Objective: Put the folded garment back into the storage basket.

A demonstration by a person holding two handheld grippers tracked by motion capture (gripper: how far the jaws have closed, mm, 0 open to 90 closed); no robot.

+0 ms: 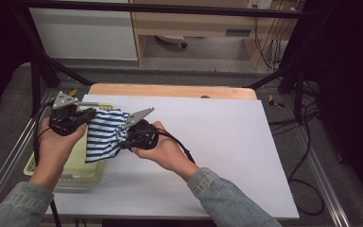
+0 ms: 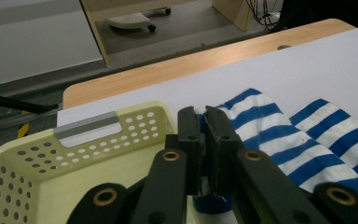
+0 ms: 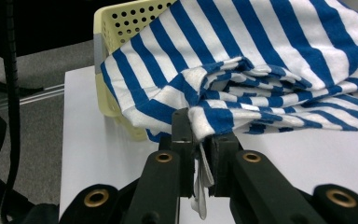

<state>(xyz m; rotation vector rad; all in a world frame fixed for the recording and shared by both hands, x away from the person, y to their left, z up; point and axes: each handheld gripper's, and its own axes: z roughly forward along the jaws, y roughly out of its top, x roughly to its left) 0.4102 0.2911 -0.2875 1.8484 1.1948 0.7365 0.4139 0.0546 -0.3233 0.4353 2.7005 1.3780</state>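
A blue-and-white striped cloth (image 1: 102, 135) hangs between my two grippers above a pale yellow perforated basket (image 1: 78, 166) at the table's left. My left gripper (image 1: 92, 113) is shut on the cloth's upper left edge. In the left gripper view the striped cloth (image 2: 279, 135) spreads to the right of the left gripper (image 2: 204, 114), with the basket (image 2: 42, 163) below. My right gripper (image 1: 124, 140) is shut on a bunched fold of the cloth. The right gripper view has the cloth (image 3: 261, 74) draped over the basket (image 3: 126, 23), its fold pinched in the right gripper (image 3: 199, 135).
A white sheet (image 1: 217, 142) covers the wooden table (image 1: 170, 91). Black frame bars and cables (image 1: 302, 156) run beside the table on the right. A wooden shelf unit (image 1: 194, 23) stands behind the table.
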